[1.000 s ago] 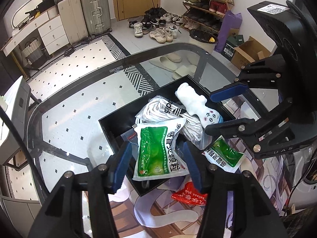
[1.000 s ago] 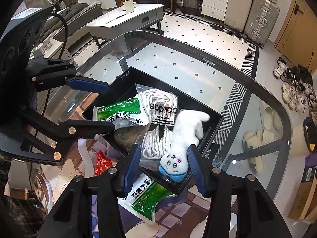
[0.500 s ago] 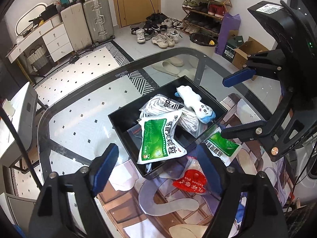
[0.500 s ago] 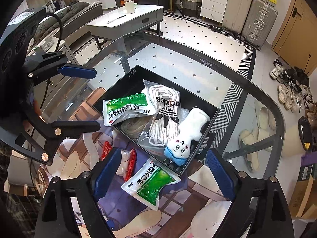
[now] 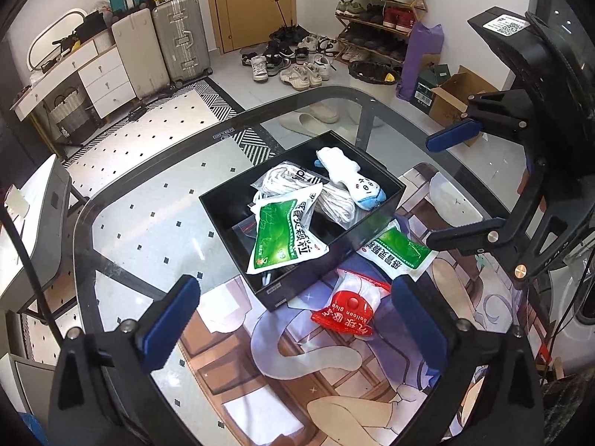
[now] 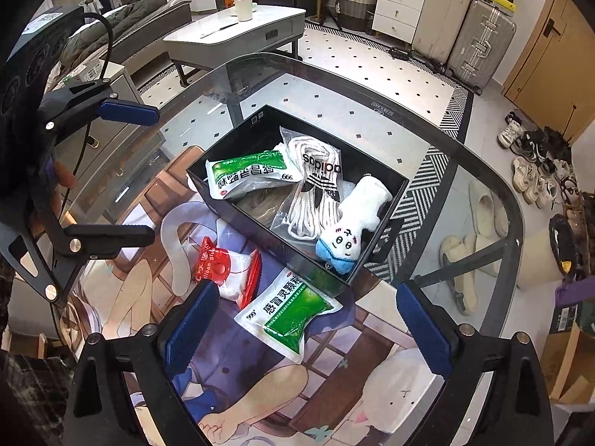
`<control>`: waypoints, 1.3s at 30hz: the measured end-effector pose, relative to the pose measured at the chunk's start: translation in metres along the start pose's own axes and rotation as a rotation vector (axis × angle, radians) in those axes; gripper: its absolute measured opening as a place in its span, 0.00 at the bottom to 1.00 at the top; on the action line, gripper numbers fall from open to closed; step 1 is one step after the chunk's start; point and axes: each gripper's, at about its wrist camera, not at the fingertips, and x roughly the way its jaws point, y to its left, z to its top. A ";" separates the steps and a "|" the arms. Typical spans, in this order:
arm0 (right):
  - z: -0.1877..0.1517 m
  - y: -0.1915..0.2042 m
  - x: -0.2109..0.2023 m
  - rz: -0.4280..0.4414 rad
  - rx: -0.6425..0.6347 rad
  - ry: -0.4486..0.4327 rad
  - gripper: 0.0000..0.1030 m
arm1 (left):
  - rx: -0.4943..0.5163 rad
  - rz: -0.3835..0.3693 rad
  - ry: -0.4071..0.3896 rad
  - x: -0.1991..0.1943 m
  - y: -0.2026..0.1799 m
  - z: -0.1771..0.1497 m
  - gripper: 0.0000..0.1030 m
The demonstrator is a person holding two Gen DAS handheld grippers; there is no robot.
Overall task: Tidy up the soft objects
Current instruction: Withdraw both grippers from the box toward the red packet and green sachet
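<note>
At the bottom of the left wrist view, the left gripper (image 5: 295,319) stands with its blue-padded jaws spread wide and opening; nothing lies between the pads and they touch nothing. The right gripper (image 6: 306,325), at the bottom of the right wrist view, is likewise wide apart and opening, with no object gripped; a green sachet (image 6: 288,310) lies on the mat below the gap, clear of both pads. Each gripper also appears at the side edge of the other's view, jaws apart. At frame centre, a black box (image 5: 379,223) rests on the glass table (image 5: 156,223). Inside it lie a second green sachet (image 5: 284,238) resting tilted against the near wall, a clear bag of white cord (image 6: 316,193) printed "adidas" with the trefoil logo, and a white plush toy (image 6: 353,223) with a drawn face and a blue end, lying beside the cord bag. The sachet in the box shows "666" as seen upside down in the right wrist view; the sachet on the mat shows "999" plus Chinese characters. Just beside the box, on an illustrated mat (image 5: 334,390), a red and white packet (image 5: 349,308) reads "balloon glue". It lies near the loose green sachet, between both grippers and the box.
</note>
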 end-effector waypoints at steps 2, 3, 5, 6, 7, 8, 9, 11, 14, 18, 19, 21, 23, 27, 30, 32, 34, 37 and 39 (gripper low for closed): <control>-0.004 0.000 0.001 -0.009 0.000 0.013 0.95 | 0.004 0.003 -0.008 -0.003 -0.002 -0.003 1.00; -0.005 0.000 0.001 -0.008 0.006 0.013 0.95 | 0.005 0.002 -0.012 -0.005 -0.003 -0.004 1.00; -0.009 0.000 0.000 -0.009 0.012 0.017 0.95 | 0.012 0.003 -0.013 -0.008 -0.005 -0.007 1.00; -0.011 0.000 0.000 -0.011 0.015 0.016 0.95 | 0.015 0.003 -0.013 -0.009 -0.006 -0.008 1.00; -0.013 -0.001 -0.001 -0.009 0.019 0.017 0.95 | 0.017 0.003 -0.011 -0.009 -0.007 -0.009 1.00; -0.014 -0.002 -0.001 -0.007 0.024 0.019 0.95 | 0.019 0.005 -0.010 -0.010 -0.008 -0.009 1.00; -0.016 -0.002 -0.001 -0.008 0.028 0.021 0.95 | 0.021 0.004 -0.010 -0.010 -0.009 -0.010 1.00; -0.018 -0.001 -0.001 -0.009 0.031 0.023 0.95 | 0.021 -0.003 -0.006 -0.010 -0.009 -0.012 1.00; -0.022 0.001 0.000 -0.006 0.039 0.030 0.95 | 0.025 -0.005 -0.003 -0.009 -0.012 -0.015 1.00; -0.028 0.003 0.003 -0.007 0.053 0.043 0.95 | 0.029 -0.012 0.003 -0.007 -0.015 -0.020 1.00; -0.030 0.002 0.005 -0.012 0.060 0.049 0.95 | 0.031 -0.014 0.005 -0.006 -0.016 -0.022 1.00; -0.034 0.002 0.009 -0.012 0.072 0.059 0.95 | 0.041 -0.017 0.009 -0.004 -0.019 -0.026 1.00; -0.036 0.002 0.013 -0.013 0.085 0.072 0.95 | 0.055 -0.018 0.014 -0.001 -0.022 -0.029 1.00; -0.040 0.003 0.018 -0.011 0.091 0.084 0.95 | 0.071 -0.031 0.022 0.004 -0.025 -0.034 1.00; -0.044 0.003 0.023 0.005 0.106 0.094 0.95 | 0.083 -0.037 0.025 0.007 -0.027 -0.038 1.00; -0.046 0.003 0.026 0.008 0.111 0.101 0.95 | 0.088 -0.046 0.023 0.008 -0.028 -0.039 1.00; -0.048 0.004 0.028 0.010 0.112 0.108 0.95 | 0.090 -0.054 0.024 0.009 -0.028 -0.040 1.00; -0.049 0.004 0.030 0.015 0.117 0.114 0.95 | 0.098 -0.057 0.027 0.012 -0.029 -0.042 1.00; -0.049 0.004 0.032 0.021 0.126 0.114 0.95 | 0.109 -0.060 0.028 0.014 -0.030 -0.043 1.00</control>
